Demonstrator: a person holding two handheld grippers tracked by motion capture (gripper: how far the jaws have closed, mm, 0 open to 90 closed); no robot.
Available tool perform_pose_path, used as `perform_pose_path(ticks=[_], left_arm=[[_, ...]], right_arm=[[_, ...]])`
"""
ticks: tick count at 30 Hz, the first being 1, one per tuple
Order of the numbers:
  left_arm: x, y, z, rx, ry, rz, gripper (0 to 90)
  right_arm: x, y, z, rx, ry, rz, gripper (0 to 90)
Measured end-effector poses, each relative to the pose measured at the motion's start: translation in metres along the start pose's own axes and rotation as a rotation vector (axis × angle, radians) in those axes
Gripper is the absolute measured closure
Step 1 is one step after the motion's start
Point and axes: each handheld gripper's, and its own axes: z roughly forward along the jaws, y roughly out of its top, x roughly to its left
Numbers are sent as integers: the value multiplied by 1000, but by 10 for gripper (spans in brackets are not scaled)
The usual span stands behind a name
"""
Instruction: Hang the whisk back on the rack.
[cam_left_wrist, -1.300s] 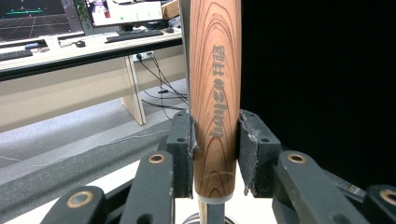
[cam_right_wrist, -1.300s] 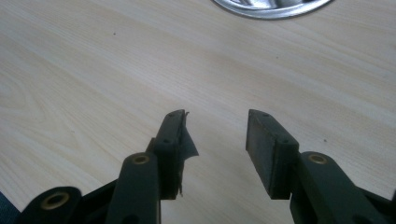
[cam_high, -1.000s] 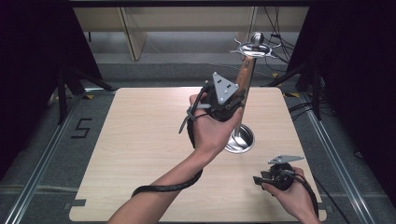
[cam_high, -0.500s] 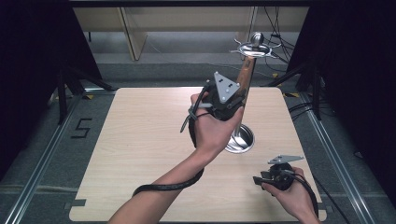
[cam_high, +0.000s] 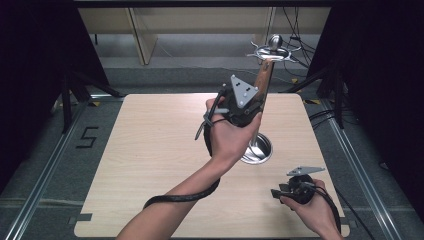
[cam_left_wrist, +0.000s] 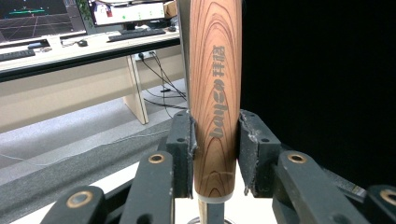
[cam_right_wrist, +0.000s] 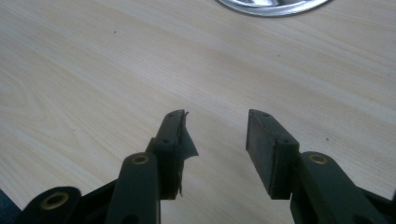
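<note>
My left gripper (cam_high: 254, 104) is raised above the table's middle right and is shut on the wooden handle (cam_high: 263, 80) of a long utensil. In the left gripper view the jaws (cam_left_wrist: 215, 140) press both sides of the printed brown handle (cam_left_wrist: 215, 84), which stands nearly upright. Below the grip a thin metal shaft runs down to a round shiny metal bowl (cam_high: 257, 150) resting on the table. My right gripper (cam_high: 276, 192) lies low near the front right corner, open, with nothing between its pads (cam_right_wrist: 217, 135). The metal bowl's rim (cam_right_wrist: 273, 5) shows just beyond it.
The pale wooden table (cam_high: 150, 150) has bare room on its left half. A metal fitting with wire arms (cam_high: 272, 47) shows at the handle's upper end; I cannot tell whether it belongs to the utensil. Dark curtains flank the table, and a desk stands behind.
</note>
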Motion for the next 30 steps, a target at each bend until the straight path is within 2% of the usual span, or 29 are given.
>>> perform_pose_path(ticks=[18,19,29,30], left_arm=[[-1,0,9,15,6,2,676],[-1,0,9,16,7,3,676],[-2,1,14,23,10,2,676],[-2,1,15,25,11,4,676]], right_arm=[[0,0,0,1,2,-1,582],[2,0,0,5,6,20,582],[1,0,0,1,6,14,582],[0,0,0,-2,3,-2,582]])
